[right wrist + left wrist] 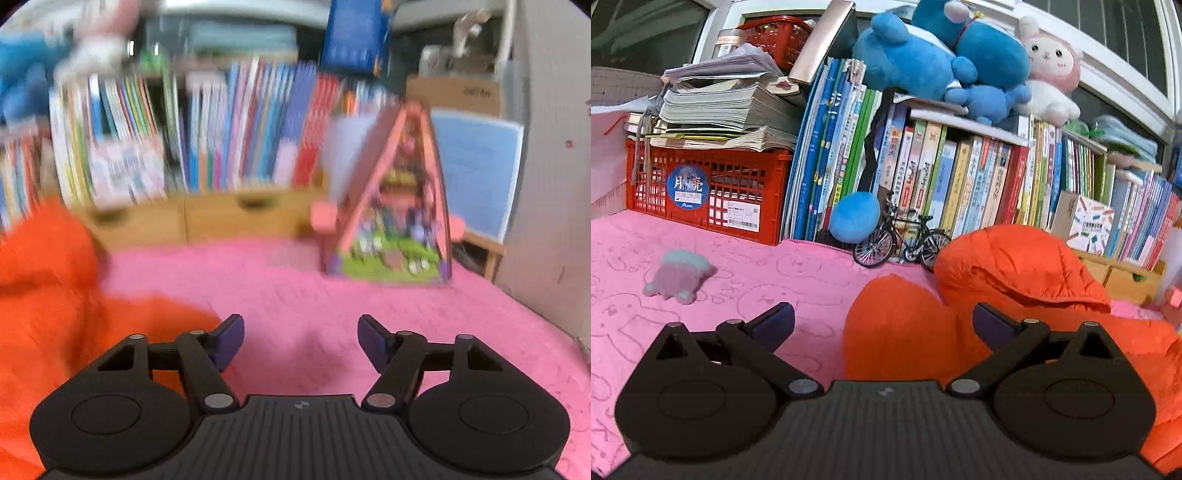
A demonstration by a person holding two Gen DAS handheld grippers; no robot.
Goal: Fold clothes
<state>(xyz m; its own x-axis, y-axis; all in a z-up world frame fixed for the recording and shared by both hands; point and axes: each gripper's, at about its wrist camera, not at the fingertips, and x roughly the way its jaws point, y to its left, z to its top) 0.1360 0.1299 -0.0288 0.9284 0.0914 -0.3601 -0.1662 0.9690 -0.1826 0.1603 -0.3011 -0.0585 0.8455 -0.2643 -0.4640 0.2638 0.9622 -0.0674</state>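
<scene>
Your left gripper [882,323] gapes over the orange jacket [1015,280]; only this view shows the toy bicycle [901,236]. Your right gripper [301,341] gapes over bare pink blanket [332,295].

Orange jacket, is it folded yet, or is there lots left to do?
Nothing looks folded yet. The orange jacket lies bunched on the pink blanket. Nothing is in hand: the left gripper and right gripper are both open and empty. All the folding is left.

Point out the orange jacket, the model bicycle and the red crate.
orange jacket [1015,266]: left wrist view, its puffed upper bulge.
model bicycle [901,236]: left wrist view, frame.
red crate [738,181]: left wrist view, front wall.
</scene>
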